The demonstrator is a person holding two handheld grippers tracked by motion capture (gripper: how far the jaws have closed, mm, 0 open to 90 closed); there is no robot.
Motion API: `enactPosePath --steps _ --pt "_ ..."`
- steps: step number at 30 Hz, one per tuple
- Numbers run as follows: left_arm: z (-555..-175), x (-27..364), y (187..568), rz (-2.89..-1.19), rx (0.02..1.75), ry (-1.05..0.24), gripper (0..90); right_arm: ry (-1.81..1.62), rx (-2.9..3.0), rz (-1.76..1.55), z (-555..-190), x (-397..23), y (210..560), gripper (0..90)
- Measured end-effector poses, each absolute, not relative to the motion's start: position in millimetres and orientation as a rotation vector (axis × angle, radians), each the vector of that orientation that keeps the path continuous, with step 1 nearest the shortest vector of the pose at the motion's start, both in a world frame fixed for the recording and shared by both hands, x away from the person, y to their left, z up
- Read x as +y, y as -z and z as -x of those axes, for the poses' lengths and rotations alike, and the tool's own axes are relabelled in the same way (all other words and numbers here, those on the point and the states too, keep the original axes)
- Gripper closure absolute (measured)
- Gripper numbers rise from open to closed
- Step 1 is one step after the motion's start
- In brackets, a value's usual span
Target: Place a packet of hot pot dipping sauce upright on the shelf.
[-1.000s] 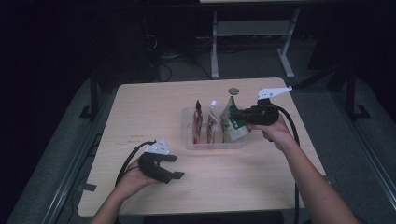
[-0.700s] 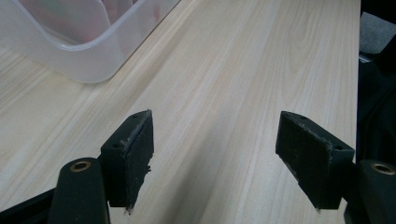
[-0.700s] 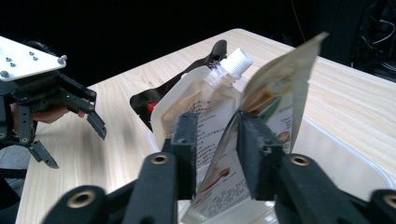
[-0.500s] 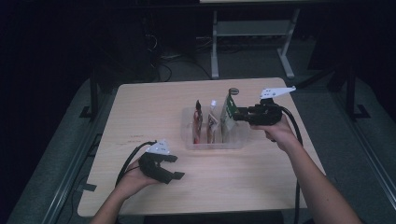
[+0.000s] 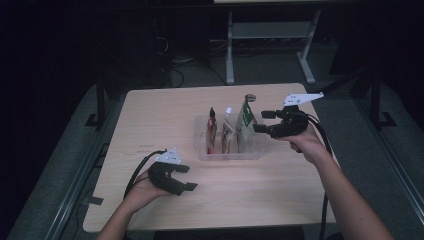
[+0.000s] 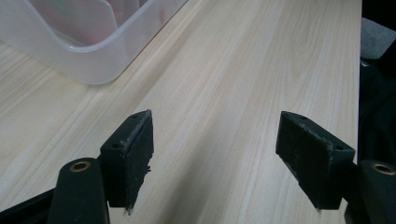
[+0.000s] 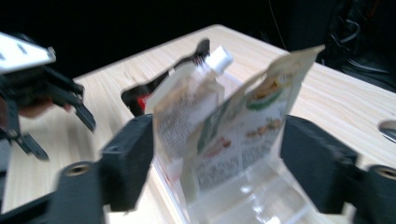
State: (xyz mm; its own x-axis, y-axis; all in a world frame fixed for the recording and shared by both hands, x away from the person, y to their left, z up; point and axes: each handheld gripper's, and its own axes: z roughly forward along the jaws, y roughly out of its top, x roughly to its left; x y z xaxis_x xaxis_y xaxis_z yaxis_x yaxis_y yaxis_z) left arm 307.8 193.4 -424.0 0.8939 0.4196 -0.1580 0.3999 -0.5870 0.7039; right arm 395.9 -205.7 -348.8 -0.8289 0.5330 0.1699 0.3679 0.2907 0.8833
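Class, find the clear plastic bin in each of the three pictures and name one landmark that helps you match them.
High view: the clear plastic bin sits mid-table, holding three upright pouches.
Left gripper view: one rounded corner of it at the top left.
Right gripper view: its clear wall at the bottom centre, between the black jaws.
Shared landmark: the pale wooden table under the bin.

Three pouches [image 5: 228, 131] stand side by side in the bin [image 5: 227, 154] on the table [image 5: 165, 112]. The right gripper [image 5: 260, 121] is just right of the bin, the left gripper [image 5: 186, 178] nearer the table's front edge, left of it.
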Motion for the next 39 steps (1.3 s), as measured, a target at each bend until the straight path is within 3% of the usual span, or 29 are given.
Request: enactPosePath --steps 2,6,39 --pt "-308.0 193.5 424.2 -2.262 0.585 -0.031 27.3 -1.526 2.402 -0.847 -391.7 -206.1 349.8 17.4" --pt "-307.9 194.0 424.4 -2.265 0.587 -0.033 27.1 -1.451 2.426 -0.846 -383.7 -207.7 355.0 14.6" --pt "-290.1 224.3 433.2 -2.34 0.676 -0.043 25.3 -1.306 2.475 -0.875 -317.4 -235.1 407.7 14.6"
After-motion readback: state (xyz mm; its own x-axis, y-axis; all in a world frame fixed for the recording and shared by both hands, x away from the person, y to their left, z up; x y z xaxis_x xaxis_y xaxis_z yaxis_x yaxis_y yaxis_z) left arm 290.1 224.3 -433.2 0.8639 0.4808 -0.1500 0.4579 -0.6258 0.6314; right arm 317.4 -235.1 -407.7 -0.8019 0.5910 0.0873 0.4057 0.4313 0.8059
